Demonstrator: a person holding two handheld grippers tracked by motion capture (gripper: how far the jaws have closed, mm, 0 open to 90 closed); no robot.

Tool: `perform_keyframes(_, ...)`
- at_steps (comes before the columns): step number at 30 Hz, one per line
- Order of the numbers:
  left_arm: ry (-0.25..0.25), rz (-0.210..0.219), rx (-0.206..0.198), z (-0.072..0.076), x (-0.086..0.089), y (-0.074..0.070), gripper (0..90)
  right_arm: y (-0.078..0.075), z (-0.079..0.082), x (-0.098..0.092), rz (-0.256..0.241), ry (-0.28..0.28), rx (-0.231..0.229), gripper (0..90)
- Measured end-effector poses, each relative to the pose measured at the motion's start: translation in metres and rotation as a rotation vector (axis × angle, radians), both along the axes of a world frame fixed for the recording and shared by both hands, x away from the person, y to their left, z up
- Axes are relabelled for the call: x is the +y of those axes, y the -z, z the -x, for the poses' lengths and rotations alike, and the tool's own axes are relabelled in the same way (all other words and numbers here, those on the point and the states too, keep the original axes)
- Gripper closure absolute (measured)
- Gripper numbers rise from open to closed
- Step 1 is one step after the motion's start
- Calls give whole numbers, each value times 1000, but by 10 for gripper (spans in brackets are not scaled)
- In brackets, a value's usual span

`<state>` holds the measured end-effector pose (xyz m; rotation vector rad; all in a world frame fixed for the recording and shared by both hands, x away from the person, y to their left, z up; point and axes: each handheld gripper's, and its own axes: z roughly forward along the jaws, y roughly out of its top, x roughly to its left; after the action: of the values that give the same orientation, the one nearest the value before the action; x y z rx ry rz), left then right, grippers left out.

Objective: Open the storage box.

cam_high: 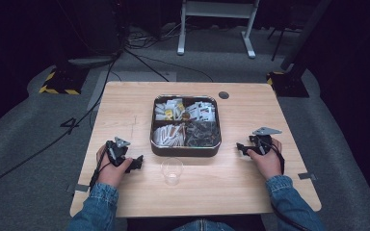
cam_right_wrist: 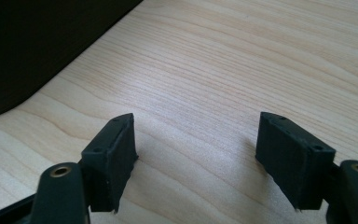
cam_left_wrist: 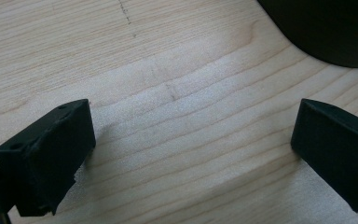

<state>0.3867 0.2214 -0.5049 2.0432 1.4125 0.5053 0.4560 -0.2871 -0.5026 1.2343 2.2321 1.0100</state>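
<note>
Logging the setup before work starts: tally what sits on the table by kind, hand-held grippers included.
Tray of packets, with four compartments: 1
Clear plastic cup: 1
Grippers, left gripper and right gripper, both with fingers apart: 2
Total: 4

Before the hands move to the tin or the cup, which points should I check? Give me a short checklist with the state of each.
1. Left tongs open, nothing between: ok.
2. Right tongs open, nothing between: ok.
3. Clear plastic cup upright, in front of the tin: ok.
4. Cup empty: cannot tell.
5. Tin uncovered, packets reachable: ok.
6. Both tongs apart from the tin: ok.
</note>
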Motion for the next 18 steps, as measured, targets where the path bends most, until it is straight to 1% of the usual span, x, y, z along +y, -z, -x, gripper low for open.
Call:
perform_keyframes(1,-1,0,0,0,0,0,0,0,0,0,-1,1,0,320)
perform_keyframes(2,-1,1,0,0,0,0,0,-4,1,-2,-14,8,26,388)
perform_keyframes(3,-1,1,-1,0,0,0,0,-4,1,-2,-14,8,26,388)
perform_keyframes(4,-1,1,0,0,0,0,0,-5,2,-3,-37,7,39,383)
perform_keyframes(5,0,0,0,0,0,0,0,-7,2,-3,-51,6,37,377)
perform_keyframes(8,-1,1,0,0,0,0,0,-13,4,-3,-54,3,19,366)
perform_keyframes(10,-1,1,0,0,0,0,0,-18,6,-2,-56,-1,24,367)
perform_keyframes(12,-1,1,0,0,0,0,0,-23,8,-1,-68,-3,21,369)
perform_keyframes(13,0,0,0,0,0,0,0,-29,11,0,-83,-3,15,371)
perform_keyframes(14,0,0,0,0,0,0,0,-29,11,0,-83,-3,15,371)
perform_keyframes(16,0,1,0,0,0,0,0,-35,12,1,-96,-9,6,377)
perform_keyframes(17,1,1,0,0,0,0,0,-41,14,3,-105,-11,-1,381)
perform_keyframes(18,0,1,-1,0,0,0,0,-41,14,3,-105,-11,-1,381)
